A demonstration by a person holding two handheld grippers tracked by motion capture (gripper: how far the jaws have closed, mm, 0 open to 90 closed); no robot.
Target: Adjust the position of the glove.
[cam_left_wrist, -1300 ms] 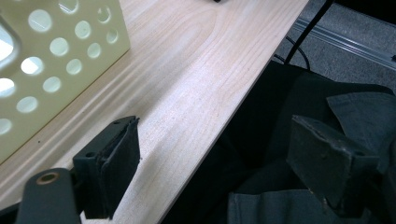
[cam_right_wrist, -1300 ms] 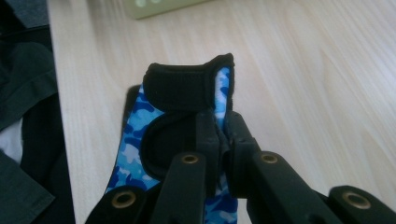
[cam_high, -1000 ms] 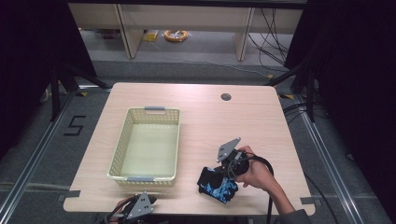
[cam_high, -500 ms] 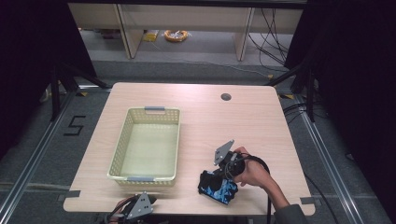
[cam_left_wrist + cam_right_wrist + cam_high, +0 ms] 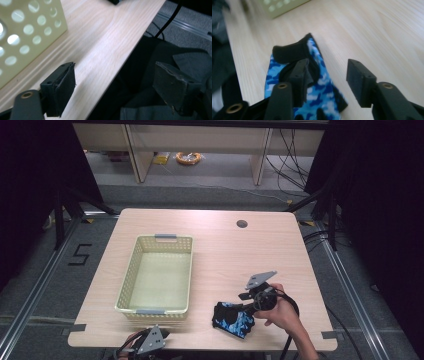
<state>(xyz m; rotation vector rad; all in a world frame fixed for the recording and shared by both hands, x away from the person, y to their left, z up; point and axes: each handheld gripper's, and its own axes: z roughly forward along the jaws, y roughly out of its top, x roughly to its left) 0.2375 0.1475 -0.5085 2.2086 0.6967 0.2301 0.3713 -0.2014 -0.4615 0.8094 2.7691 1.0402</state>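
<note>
A blue camouflage glove (image 5: 231,319) with black trim lies on the wooden table (image 5: 225,250) near its front edge. My right gripper (image 5: 245,306) points down at the glove from its right side. In the right gripper view the jaws of this gripper (image 5: 328,67) have just been opening and stand apart over the glove (image 5: 322,95); its black cuff lies against the left jaw and the pads do not press on it. My left gripper (image 5: 155,338) rests at the table's front edge below the basket (image 5: 129,270), its own jaws (image 5: 117,82) open with nothing between them.
The cream perforated basket (image 5: 25,37) stands left of centre with nothing in it. A round cable hole (image 5: 242,224) sits near the far edge. Cables and rails run on the floor around the table.
The right gripper has shifted slightly right and lower beside the glove, and its jaws now stand apart. The glove, the basket and the left gripper have stayed where they were.
</note>
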